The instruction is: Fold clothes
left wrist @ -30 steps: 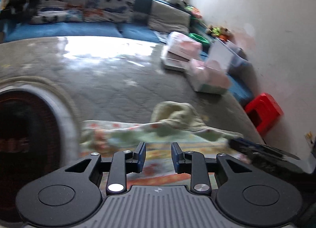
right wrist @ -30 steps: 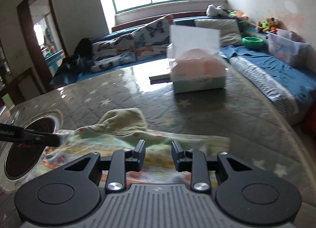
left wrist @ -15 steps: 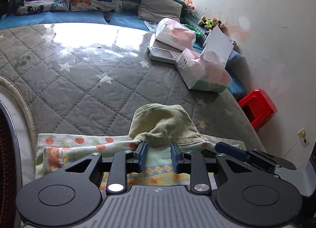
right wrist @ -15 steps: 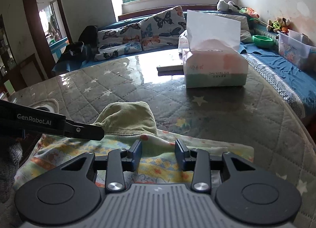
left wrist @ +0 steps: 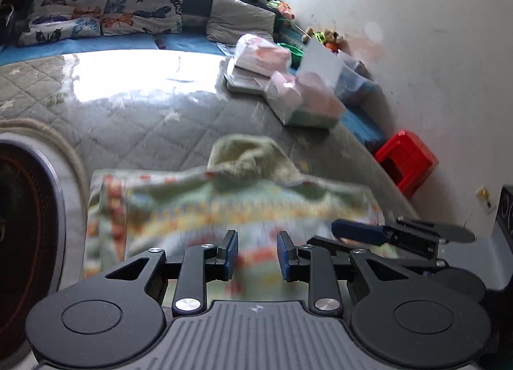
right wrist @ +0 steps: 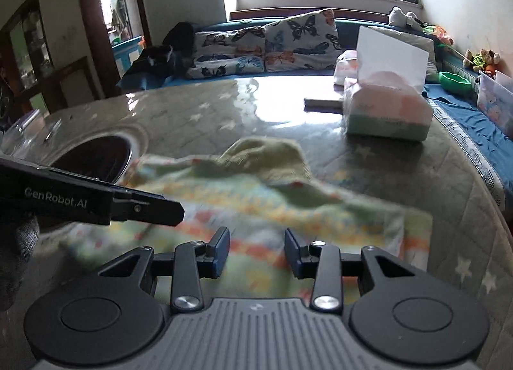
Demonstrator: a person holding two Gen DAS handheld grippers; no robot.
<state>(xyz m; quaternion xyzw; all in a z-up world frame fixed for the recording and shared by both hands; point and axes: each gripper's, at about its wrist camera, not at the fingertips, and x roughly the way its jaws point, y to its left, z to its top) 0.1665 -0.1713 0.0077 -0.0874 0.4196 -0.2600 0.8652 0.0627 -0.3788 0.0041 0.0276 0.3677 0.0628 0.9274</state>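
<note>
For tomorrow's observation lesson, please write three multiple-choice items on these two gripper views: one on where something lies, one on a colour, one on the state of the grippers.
1. Where does the olive-green hood lie in relation to the patterned garment?
A. at its far edge, away from the grippers
B. under the tissue pack
C. on the floor

2. What colour is the stool by the wall?
A. blue
B. red
C. white

3. How do the left gripper and the right gripper stand?
A. both shut on cloth
B. one shut, one open
C. both open, holding nothing

Answers:
1. A, since the hood sticks out past the garment's far edge on the quilted table.
2. B, as the left wrist view shows it bright red.
3. C, because each pair of jaws shows a clear gap with the cloth lying beyond it.
</note>
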